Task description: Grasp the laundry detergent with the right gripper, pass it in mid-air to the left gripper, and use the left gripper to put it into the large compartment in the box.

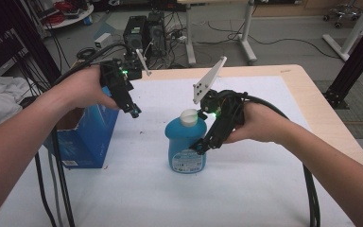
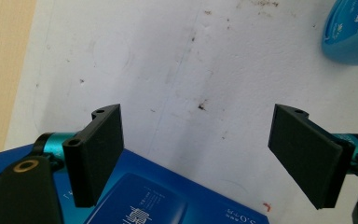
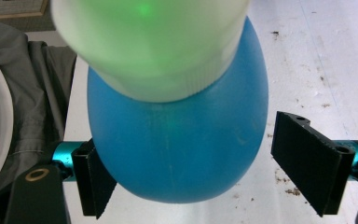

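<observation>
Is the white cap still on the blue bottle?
Yes, the white cap sits on top of the blue bottle standing upright on the table.

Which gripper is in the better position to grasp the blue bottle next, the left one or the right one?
The right gripper. Its open jaws already stand on either side of the blue bottle. The left gripper is open above the blue box, apart from the bottle.
</observation>
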The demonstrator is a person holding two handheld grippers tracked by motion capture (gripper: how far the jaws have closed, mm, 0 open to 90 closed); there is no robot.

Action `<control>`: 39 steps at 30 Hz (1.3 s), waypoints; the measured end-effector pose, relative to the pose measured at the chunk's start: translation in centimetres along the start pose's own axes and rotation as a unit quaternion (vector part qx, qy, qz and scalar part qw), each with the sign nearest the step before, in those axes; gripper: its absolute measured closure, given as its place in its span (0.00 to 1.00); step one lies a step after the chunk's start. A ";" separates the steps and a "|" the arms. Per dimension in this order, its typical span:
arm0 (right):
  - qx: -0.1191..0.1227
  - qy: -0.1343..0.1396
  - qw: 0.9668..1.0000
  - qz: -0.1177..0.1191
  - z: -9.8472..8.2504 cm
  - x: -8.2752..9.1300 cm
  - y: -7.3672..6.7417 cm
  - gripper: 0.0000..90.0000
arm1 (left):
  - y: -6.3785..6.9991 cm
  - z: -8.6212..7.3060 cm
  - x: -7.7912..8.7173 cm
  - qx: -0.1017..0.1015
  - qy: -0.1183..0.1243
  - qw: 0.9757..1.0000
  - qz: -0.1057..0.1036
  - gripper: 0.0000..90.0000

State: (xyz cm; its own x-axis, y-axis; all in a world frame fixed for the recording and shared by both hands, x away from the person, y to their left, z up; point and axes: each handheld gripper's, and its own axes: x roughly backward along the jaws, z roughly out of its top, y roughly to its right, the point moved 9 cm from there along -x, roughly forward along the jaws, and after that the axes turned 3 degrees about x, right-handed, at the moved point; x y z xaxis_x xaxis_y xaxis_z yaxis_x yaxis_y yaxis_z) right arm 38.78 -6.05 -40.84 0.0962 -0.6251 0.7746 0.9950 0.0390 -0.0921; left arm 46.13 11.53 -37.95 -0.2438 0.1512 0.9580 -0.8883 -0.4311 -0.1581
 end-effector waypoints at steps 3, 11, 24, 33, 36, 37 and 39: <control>0.000 0.000 1.000 -0.002 0.0 0.0 0.0 0.21 | 0.0 0.0 0.0 -0.001 0.001 1.000 0.000 0.20; 0.000 0.003 1.000 -0.005 0.0 0.0 0.1 0.21 | 0.1 0.1 -0.1 0.000 0.001 1.000 0.000 0.20; 0.006 0.006 1.000 -0.002 0.0 0.1 0.1 0.29 | 0.0 0.1 -0.3 -0.001 0.000 1.000 -0.002 0.20; 0.009 0.007 1.000 -0.002 0.1 0.0 0.0 0.29 | 0.1 0.0 -0.4 -0.003 -0.003 1.000 -0.004 0.20; 0.014 0.010 1.000 0.001 0.1 -0.1 -0.1 0.31 | 0.1 0.0 -0.3 -0.002 -0.003 1.000 -0.004 0.20; 0.013 0.010 1.000 0.001 0.1 -0.1 -0.2 0.31 | 0.1 0.0 -0.3 -0.001 -0.003 1.000 -0.004 0.20; 0.015 0.010 1.000 0.002 0.1 -0.3 -0.3 0.31 | 0.1 0.0 -0.4 -0.002 -0.003 1.000 -0.005 0.20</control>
State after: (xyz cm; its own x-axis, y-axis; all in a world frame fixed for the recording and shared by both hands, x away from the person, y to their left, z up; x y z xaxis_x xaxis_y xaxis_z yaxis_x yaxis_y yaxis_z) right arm 38.48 -5.78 -40.94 0.0996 -0.6403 0.7616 0.9950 0.0645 -0.0759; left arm 46.09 11.45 -38.33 -0.2335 0.1507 0.9606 -0.8918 -0.4270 -0.1498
